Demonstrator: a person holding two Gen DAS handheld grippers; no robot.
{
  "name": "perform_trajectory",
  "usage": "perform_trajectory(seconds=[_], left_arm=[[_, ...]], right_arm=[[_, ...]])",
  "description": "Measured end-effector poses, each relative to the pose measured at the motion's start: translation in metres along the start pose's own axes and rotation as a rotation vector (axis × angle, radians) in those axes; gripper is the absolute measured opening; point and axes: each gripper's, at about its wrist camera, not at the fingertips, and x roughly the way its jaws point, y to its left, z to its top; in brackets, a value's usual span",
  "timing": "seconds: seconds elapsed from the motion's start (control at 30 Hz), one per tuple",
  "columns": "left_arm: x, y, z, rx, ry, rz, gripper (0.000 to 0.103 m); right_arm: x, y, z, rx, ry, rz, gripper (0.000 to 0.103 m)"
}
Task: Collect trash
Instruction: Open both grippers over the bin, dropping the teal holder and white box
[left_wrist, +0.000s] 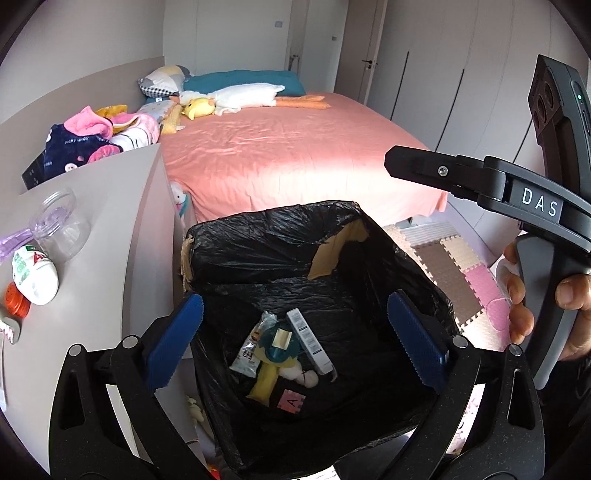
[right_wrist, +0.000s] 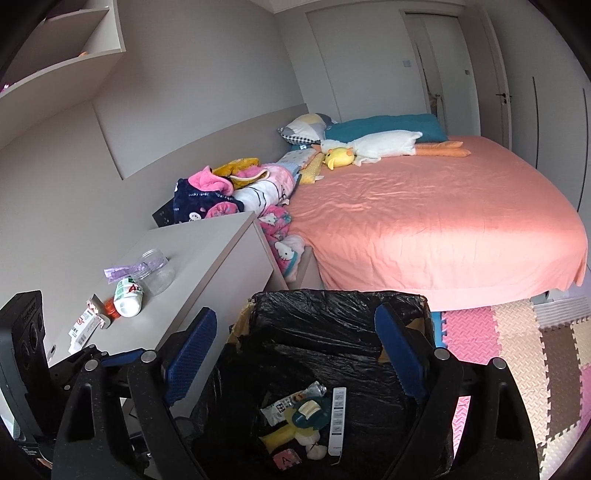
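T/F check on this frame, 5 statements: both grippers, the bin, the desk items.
1. Both grippers are open and hold nothing. True: the left gripper and the right gripper each show spread blue pads with only the bin between them.
2. The bin has a white liner. False: the liner is black.
3. The bin is empty. False: a long white box, a wrapper and a pink letter block lie at the bottom.
4. A clear jar lies on the desk. True.
5. The white bottle stands upright. False: it lies on its side.
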Motion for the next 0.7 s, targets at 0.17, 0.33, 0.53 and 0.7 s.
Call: perform_trajectory(seconds=[0.17,0.33,0.53,0.7], left_arm=[[-0.001,0.0,-0.002,-0.005,0.002,0.002,0.097],[-0.004,0.004,-0.004,-0.004,0.002,0.016,0.097],[-0.009,0.019,-0.008,-0.021,0.003,0.038,0.097],[-0.016,0.037,-0.013,-0.045,0.003,0.062,0.097]], right_arm=[[0.0,0.002,-0.001,-0.002,0.005,0.004,0.088],[0.006,0.009,-0.002,-0.006,0.014,0.015,0.088],[0.018,0.026,-0.002,-0.023,0.032,0.034,0.088],[0.031,0.046,-0.001,-0.041,0.046,0.06,0.088]])
